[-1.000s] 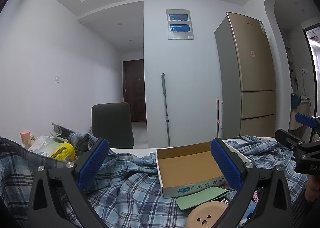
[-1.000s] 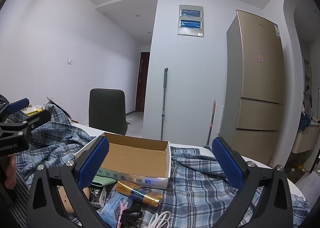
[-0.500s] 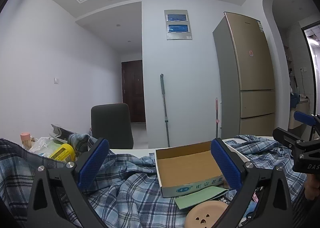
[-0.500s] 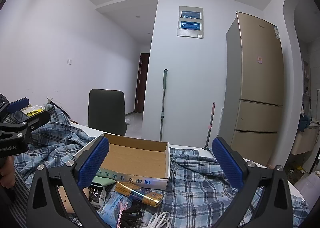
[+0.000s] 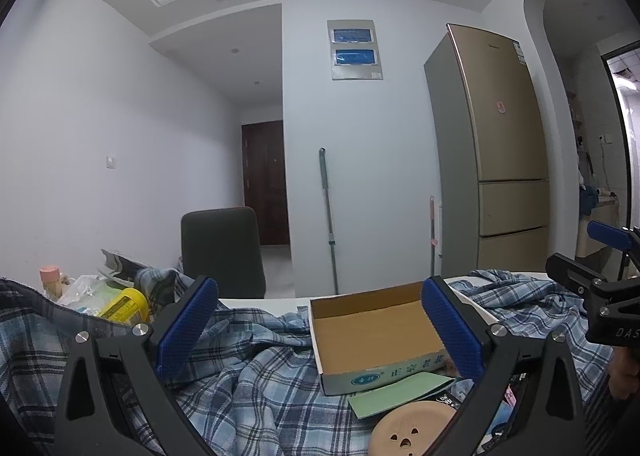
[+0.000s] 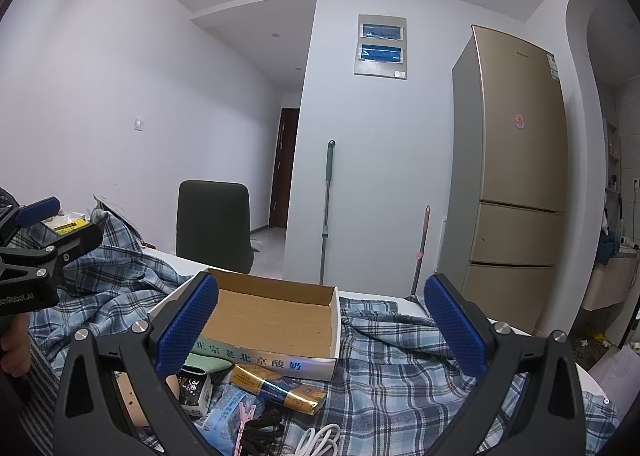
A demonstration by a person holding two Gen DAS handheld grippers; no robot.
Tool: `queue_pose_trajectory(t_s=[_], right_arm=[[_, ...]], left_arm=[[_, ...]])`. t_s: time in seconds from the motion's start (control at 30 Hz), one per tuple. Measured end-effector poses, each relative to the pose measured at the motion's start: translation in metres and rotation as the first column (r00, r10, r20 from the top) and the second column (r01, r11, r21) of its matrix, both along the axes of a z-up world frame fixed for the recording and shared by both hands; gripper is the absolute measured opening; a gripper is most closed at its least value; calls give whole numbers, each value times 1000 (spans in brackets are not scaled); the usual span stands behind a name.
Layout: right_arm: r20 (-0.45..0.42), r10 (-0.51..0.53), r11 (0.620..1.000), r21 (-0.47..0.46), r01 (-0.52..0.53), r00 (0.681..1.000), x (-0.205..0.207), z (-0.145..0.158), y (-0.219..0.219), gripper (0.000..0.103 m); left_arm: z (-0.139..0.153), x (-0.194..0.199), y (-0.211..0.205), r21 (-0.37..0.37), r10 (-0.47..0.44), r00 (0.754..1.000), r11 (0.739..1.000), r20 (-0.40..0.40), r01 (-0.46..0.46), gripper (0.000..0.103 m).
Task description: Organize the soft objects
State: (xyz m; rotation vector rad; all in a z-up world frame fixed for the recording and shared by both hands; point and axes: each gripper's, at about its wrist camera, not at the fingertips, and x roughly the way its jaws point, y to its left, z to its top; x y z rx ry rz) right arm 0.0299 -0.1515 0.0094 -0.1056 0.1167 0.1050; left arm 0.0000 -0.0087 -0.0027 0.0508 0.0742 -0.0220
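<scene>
A blue plaid shirt point(image 5: 256, 388) lies rumpled across the table; it also shows in the right wrist view point(image 6: 400, 380). An empty open cardboard box point(image 5: 372, 336) sits on it, also seen in the right wrist view point(image 6: 272, 320). My left gripper point(image 5: 320, 330) is open and empty, held above the shirt just before the box. My right gripper point(image 6: 322, 330) is open and empty, above the box's near edge. Each gripper shows at the edge of the other's view: the right point(image 5: 600, 288), the left point(image 6: 44, 236).
Small items lie before the box: a green card point(image 5: 400, 392), a tan round lid point(image 5: 408, 432), a gold pack point(image 6: 280, 388), a white cable point(image 6: 320, 440), a black hair tie point(image 6: 260, 436). A yellow bottle point(image 5: 124, 302) stands left. A chair point(image 6: 214, 224) and a fridge point(image 6: 516, 176) stand behind.
Both views have tilted very slightly; the scene sits a touch lower in frame. Both grippers stay open and nothing on the table has moved.
</scene>
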Motion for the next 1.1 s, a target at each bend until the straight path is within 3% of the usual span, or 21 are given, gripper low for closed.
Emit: queue_pose_trajectory(t_s=[0.37, 0.7, 0.97, 1.1], right_arm=[[2, -2, 1000, -1, 2, 1000, -1, 0, 0, 103], [-5, -2, 1000, -15, 2, 1000, -2, 8, 0, 103], [-141, 23, 998, 57, -15, 990, 2, 42, -5, 103], [-255, 30, 992, 129, 3, 966, 16, 42, -17, 103]], left_arm=[[0, 2, -1, 2, -2, 1000, 1000, -11, 2, 103], [12, 9, 1, 2, 12, 995, 1000, -100, -11, 103], [32, 9, 1, -1, -12, 987, 1000, -162, 12, 103], [27, 11, 1, -9, -12, 983, 1000, -184, 11, 103]])
